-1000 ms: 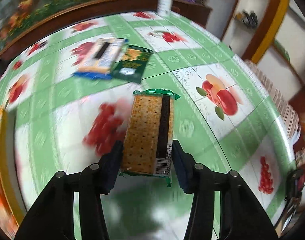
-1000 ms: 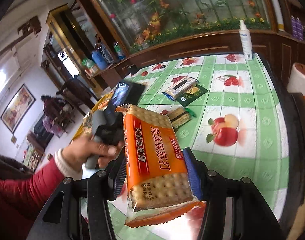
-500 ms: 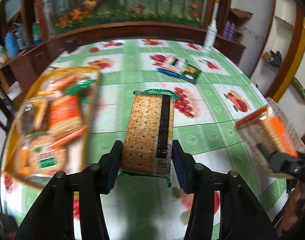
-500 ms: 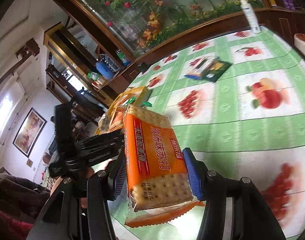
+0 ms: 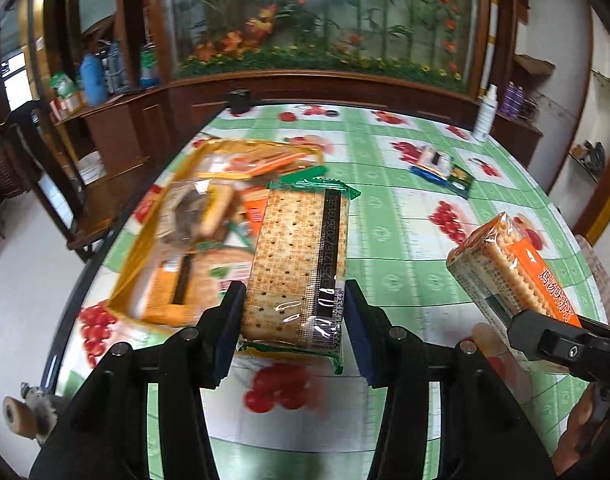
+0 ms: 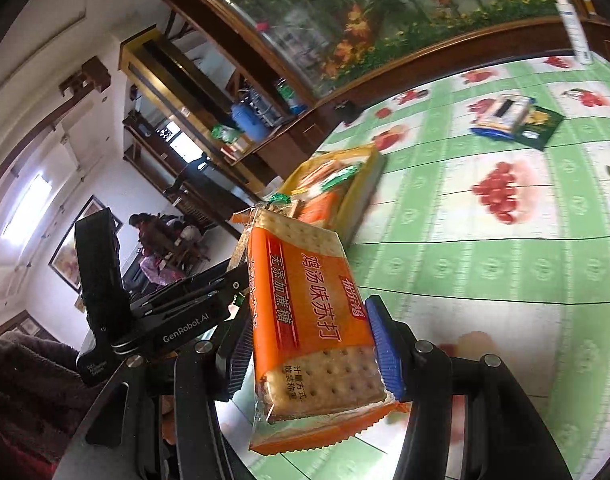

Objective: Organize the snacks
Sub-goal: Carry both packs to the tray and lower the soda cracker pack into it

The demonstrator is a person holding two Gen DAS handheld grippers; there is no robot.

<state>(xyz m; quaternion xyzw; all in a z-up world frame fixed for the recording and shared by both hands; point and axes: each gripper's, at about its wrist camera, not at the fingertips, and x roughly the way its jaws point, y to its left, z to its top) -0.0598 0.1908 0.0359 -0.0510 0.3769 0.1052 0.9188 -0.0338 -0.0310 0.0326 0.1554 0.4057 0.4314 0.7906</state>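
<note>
While both hands carry a packet above the table, the step in hand looks like delivery into the shallow yellow tray of snack packets (image 5: 129, 276), which lies at the left edge of the green-and-white fruit-print tablecloth (image 5: 405, 248). Starting from that side, the tray is already crowded with cracker packs, so a bare or low spot should be chosen before anything is let go; the near end, by the flat orange-brown pack, seems the easiest landing. Next comes the left gripper (image 5: 293, 320), its jaws clamped on the sides of the green-edged clear-wrapped cracker packet (image 5: 301, 264), held lengthwise just right of the tray. I judge it best carried over the yellow rim, lowered until the wrapper nearly rests on the pile, then released flat, not dropped from height, since crackers break. Further right, the right gripper (image 6: 309, 344) is closed on the orange-labelled soda cracker packet (image 6: 309, 308), which sits tilted in the pads with its sealed tail hanging below. It should wait its turn to avoid the two tools colliding above the tray. Far right and back, a blue-edged packet (image 5: 431, 162) and a dark green sachet (image 5: 461, 178) lie touching on the cloth, well apart from the tray, not yet collected.
</note>
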